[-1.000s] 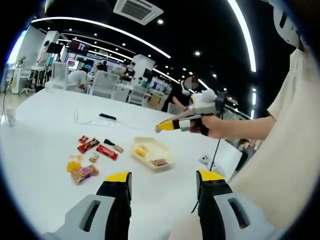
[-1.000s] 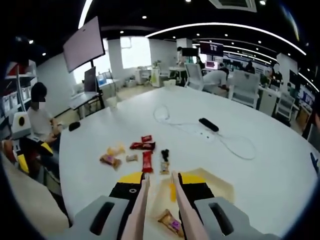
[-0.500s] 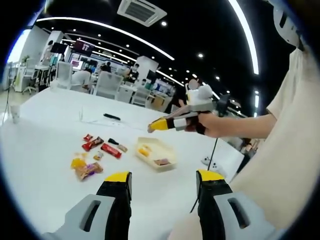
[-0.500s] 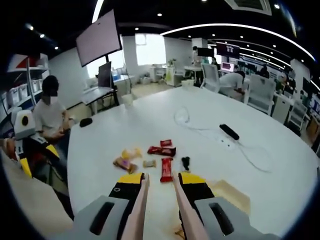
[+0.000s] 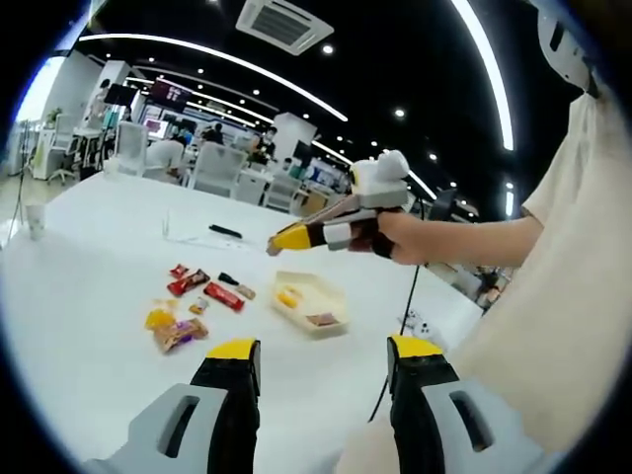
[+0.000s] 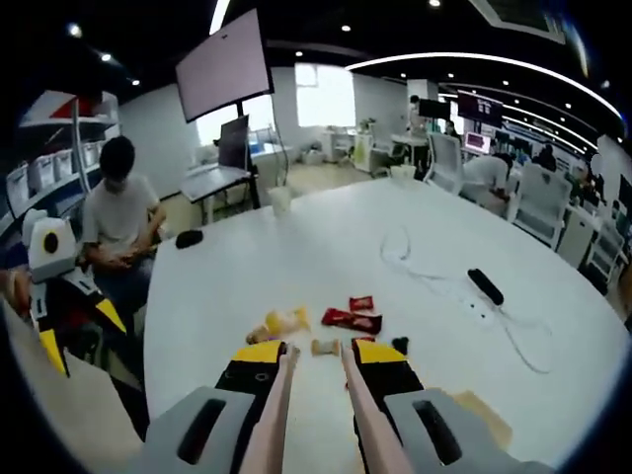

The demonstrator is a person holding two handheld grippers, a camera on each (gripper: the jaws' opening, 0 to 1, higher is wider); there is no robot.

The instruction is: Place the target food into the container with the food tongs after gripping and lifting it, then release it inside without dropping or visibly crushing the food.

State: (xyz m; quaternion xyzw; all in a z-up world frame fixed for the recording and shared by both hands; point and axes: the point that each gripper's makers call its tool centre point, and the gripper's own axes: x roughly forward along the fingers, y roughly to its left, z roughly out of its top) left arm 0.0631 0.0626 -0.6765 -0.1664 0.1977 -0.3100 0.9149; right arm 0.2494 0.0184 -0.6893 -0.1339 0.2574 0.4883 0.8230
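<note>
My left gripper stands open over the white table with nothing between its yellow-tipped jaws. Beyond it lies a beige container with a yellow piece and a brown packet inside. Loose snacks lie to its left. My right gripper, held by a hand, hovers above the container's left side. In the right gripper view, my right gripper is shut on the pale food tongs, whose two arms stay apart with nothing between them. Just past their tips lie a small beige snack, a yellow one and red packets.
A white cable and a black remote lie farther back on the table. A person sits at its left edge. The holder's pale sleeve takes up the right of the left gripper view. Chairs and desks stand behind.
The right gripper has moved left from above the container toward the loose snacks. In its own view the container has slid down to the lower right and the snacks sit closer to the tongs' tips.
</note>
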